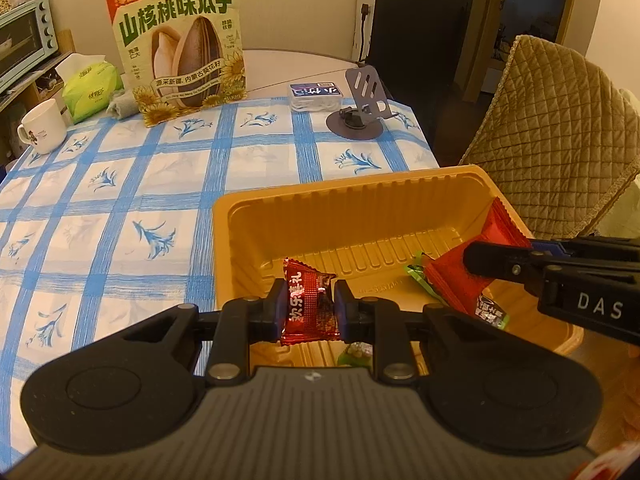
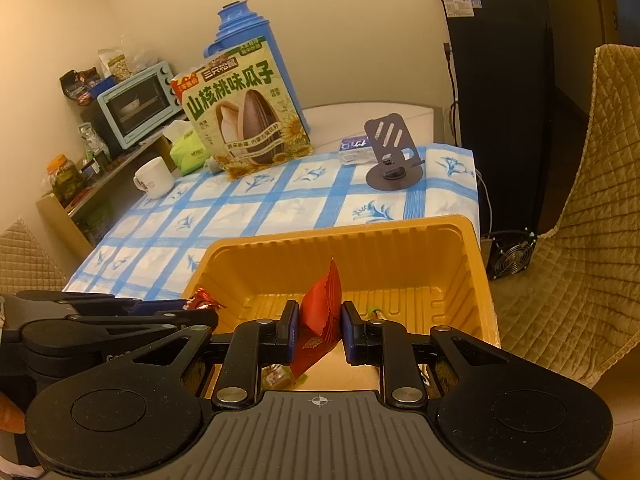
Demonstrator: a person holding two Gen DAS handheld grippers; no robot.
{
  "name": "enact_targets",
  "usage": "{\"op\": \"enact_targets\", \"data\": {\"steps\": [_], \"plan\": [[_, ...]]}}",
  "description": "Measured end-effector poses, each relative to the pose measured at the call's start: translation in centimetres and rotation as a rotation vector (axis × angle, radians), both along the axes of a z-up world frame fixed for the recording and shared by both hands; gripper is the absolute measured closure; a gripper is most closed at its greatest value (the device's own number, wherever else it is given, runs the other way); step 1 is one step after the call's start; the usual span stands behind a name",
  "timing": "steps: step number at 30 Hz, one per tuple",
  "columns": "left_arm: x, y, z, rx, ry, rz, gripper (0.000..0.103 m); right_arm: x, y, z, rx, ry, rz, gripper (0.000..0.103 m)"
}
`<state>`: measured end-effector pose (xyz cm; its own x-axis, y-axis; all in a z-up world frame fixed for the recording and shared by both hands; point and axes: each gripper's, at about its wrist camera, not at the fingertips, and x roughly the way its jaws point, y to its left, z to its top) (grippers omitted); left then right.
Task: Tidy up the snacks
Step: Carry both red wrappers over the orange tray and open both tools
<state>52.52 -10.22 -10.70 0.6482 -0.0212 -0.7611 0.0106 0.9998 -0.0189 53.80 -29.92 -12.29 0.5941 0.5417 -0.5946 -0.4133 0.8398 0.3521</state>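
Note:
A yellow plastic tray [image 1: 320, 200] [image 2: 400, 236] sits at the near right corner of the table. My left gripper [image 1: 307, 307] is shut on a dark red snack packet [image 1: 308, 304] and holds it over the tray's near left part. My right gripper [image 2: 319, 332] is shut on a bright red snack packet [image 2: 320, 308] over the tray; it shows from the side in the left wrist view [image 1: 496, 236]. Green-wrapped snacks [image 1: 424, 280] lie on the tray floor. The left gripper with its packet [image 2: 202, 300] shows at the left of the right wrist view.
A large sunflower-seed bag [image 1: 180, 36] stands at the back of the blue-checked tablecloth [image 1: 120, 200], with a tissue pack [image 1: 90, 88], a white mug [image 1: 42, 126], a small box [image 1: 316, 96] and a grey phone stand [image 1: 360, 108]. A quilted chair [image 1: 560, 132] is to the right.

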Motion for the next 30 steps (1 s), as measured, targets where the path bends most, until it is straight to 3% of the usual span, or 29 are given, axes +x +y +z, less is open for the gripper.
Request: {"op": "enact_targets", "data": {"steps": [13, 17, 30], "plan": [[1.6, -0.8, -0.3, 0.007, -0.007, 0.008, 0.080, 1.0, 0.0, -0.6, 0.006, 0.018, 0.002, 0.081], [1.5, -0.7, 0.1, 0.006, -0.018, 0.014, 0.071, 1.0, 0.0, -0.6, 0.008, 0.019, 0.006, 0.080], [0.7, 0.0, 1.0, -0.011, -0.035, 0.019, 0.071, 1.5, 0.6, -0.8, 0.005, 0.022, 0.017, 0.080]]}}
